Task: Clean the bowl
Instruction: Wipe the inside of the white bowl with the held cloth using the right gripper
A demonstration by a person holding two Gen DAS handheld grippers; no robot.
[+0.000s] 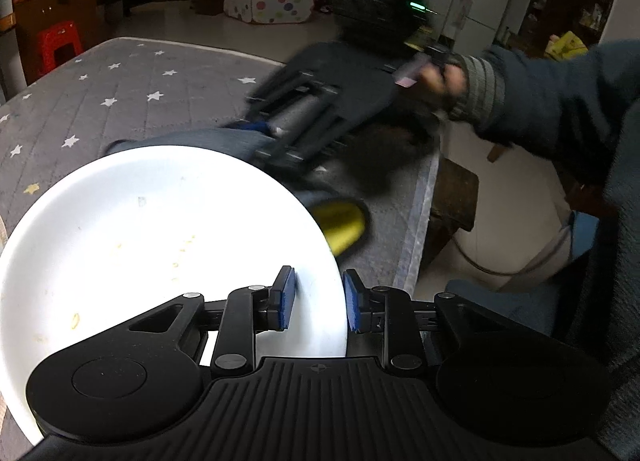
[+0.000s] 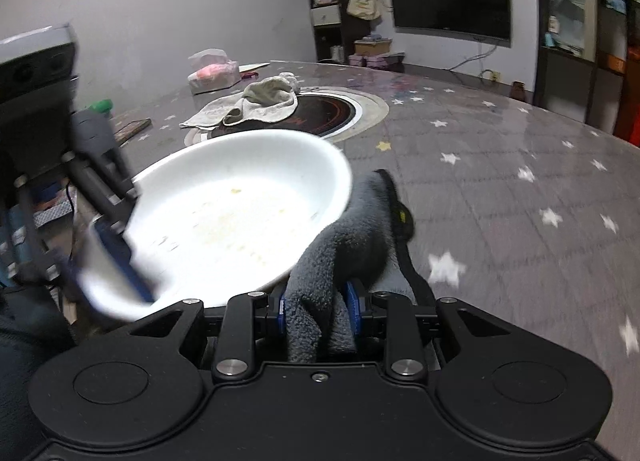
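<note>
A white bowl [image 1: 160,241] with yellowish food specks inside fills the lower left of the left wrist view. My left gripper [image 1: 319,299] is shut on its right rim, one blue pad inside and one outside. In the right wrist view the bowl [image 2: 232,213] looks tilted, and the left gripper [image 2: 116,249] is blurred at its near-left rim. My right gripper [image 2: 316,307] is shut on a grey fleecy cloth [image 2: 344,245], which touches the bowl's right rim from outside. From the left wrist, the right gripper [image 1: 280,141] is blurred behind the bowl, with the cloth's yellow part [image 1: 344,225] beside the rim.
A grey star-patterned table cover [image 2: 500,181] lies under everything. A beige rag [image 2: 256,101] drapes over a round hob [image 2: 332,113] in the table's middle, with a tissue pack [image 2: 212,75] behind it. The table's edge [image 1: 424,221] runs close on the right. A person's sleeve [image 1: 540,93] reaches in.
</note>
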